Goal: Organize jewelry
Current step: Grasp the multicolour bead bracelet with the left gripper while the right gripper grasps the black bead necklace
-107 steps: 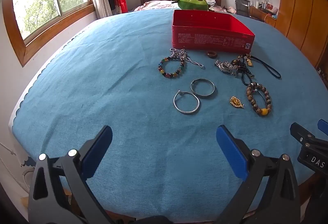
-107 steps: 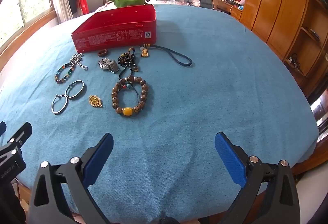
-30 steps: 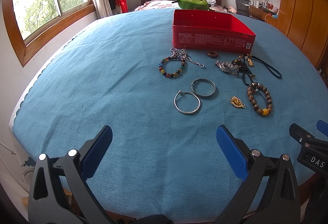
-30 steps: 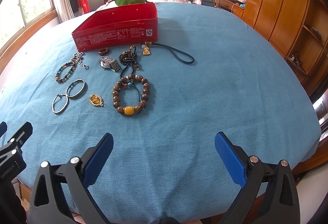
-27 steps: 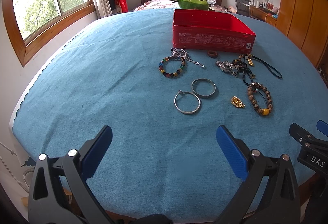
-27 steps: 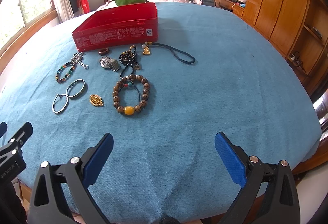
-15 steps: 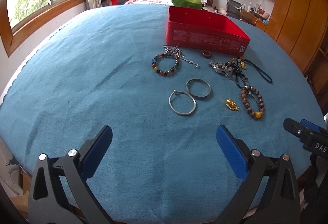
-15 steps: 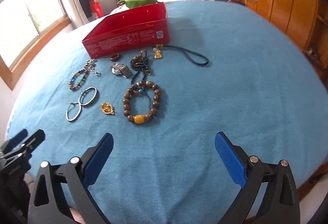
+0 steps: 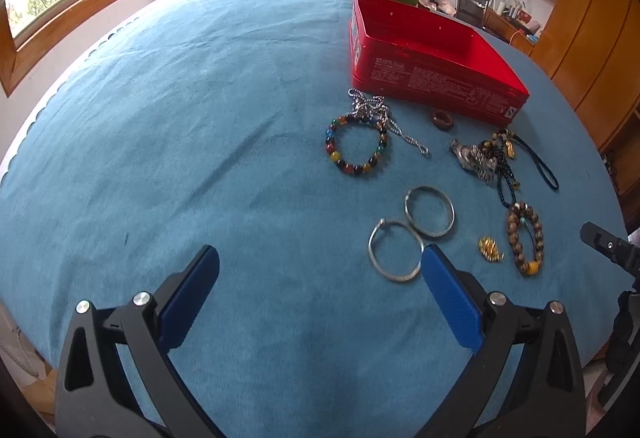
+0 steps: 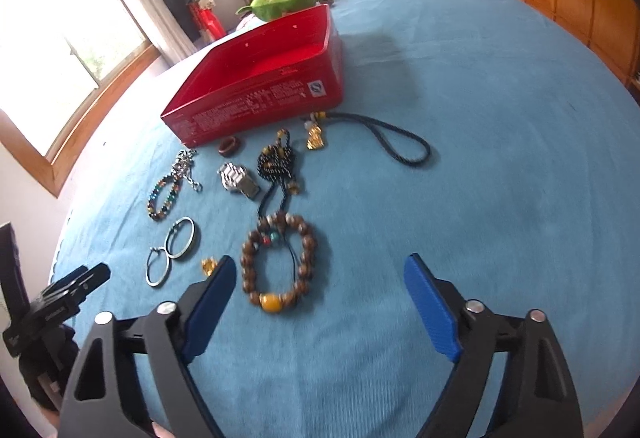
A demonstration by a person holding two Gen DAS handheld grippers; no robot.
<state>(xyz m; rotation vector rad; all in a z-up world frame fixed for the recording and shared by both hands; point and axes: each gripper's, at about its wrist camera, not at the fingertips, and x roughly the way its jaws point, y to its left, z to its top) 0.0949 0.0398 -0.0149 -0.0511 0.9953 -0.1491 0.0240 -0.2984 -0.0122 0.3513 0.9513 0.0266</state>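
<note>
right tool (image 10: pixel 320 278): jaws narrowing, empty, wide | left tool (image 9: pixel 316 266): wide, empty | wooden bead bracelet (image 10: pixel 280 262): light, floppy, smooth; pinch across one strand

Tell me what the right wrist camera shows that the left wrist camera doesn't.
Only the right wrist view shows the right hand-held gripper, whose open jaws have just been closing, with the wooden bead bracelet just ahead. Only the left wrist view shows the left hand-held gripper, open beside the silver bangle. Both show the red box with all the jewelry outside it.

Left hand-held gripper (image 9: pixel 320 268) agape, right hand-held gripper (image 10: pixel 320 278) narrowing, empty
</note>
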